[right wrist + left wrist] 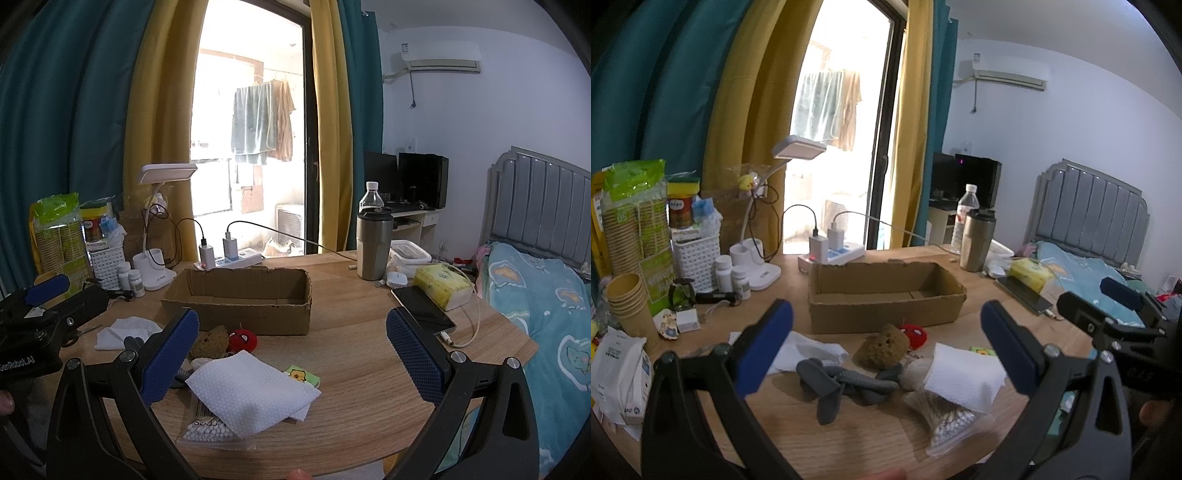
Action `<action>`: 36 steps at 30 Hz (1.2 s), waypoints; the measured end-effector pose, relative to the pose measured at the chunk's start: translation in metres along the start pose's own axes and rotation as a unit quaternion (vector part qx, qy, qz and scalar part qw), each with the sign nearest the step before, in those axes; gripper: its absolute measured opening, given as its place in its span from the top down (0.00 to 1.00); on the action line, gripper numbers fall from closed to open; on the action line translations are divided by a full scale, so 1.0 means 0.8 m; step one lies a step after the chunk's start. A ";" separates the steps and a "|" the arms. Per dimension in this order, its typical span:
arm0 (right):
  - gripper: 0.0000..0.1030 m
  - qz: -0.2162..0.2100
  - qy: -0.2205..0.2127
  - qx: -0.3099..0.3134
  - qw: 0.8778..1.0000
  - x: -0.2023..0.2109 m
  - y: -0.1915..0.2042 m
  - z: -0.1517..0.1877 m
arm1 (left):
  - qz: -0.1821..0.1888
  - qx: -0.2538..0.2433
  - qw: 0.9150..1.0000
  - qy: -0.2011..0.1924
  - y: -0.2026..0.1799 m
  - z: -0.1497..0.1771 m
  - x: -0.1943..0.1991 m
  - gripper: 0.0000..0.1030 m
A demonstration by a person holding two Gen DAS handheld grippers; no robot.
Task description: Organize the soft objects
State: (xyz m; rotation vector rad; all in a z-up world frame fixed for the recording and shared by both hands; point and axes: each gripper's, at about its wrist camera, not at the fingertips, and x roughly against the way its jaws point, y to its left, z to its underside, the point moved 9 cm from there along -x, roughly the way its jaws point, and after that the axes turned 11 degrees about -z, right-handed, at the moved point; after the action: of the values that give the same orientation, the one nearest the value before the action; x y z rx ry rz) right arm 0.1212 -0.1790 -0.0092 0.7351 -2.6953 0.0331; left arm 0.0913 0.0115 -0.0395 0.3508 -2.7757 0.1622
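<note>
Both the left gripper (886,349) and right gripper (291,354) hover with jaws wide and empty above soft items clustered on the worktop (362,354) before the empty cardboard box (240,301), likely their destination.

Right gripper (291,354) jaws spread wide, nothing between blue pads (170,354). Below: folded white cloth (251,397) lying on bag of cotton swabs (207,428), yellow-green duck card (301,376) just beside cloth. Brown sponge (213,341) touching red Spider-Man plush (243,340), both in front of empty cardboard box (240,314). Left gripper (48,291) at left edge; jaw gap not readable.
</note>
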 end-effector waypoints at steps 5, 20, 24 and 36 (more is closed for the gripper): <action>0.00 0.000 0.000 0.000 1.000 0.000 0.001 0.000 | 0.000 -0.001 1.000 0.000 -0.001 0.002 0.001 0.01; 0.00 0.000 0.001 0.001 1.000 0.000 0.001 0.000 | -0.001 0.002 1.000 0.002 0.002 0.003 0.000 0.01; 0.00 0.000 0.004 0.001 1.000 -0.001 0.001 0.004 | -0.001 0.002 1.000 0.004 0.002 0.006 -0.001 0.01; 0.00 -0.001 0.031 -0.005 0.999 -0.024 -0.005 0.026 | -0.014 0.015 0.999 0.039 0.020 0.032 -0.029 0.01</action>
State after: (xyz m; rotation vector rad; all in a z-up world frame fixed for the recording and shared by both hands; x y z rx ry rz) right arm 0.1320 -0.1755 -0.0355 0.7229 -2.6332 0.0421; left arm 0.1001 0.0277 -0.0727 0.3828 -2.6928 0.2062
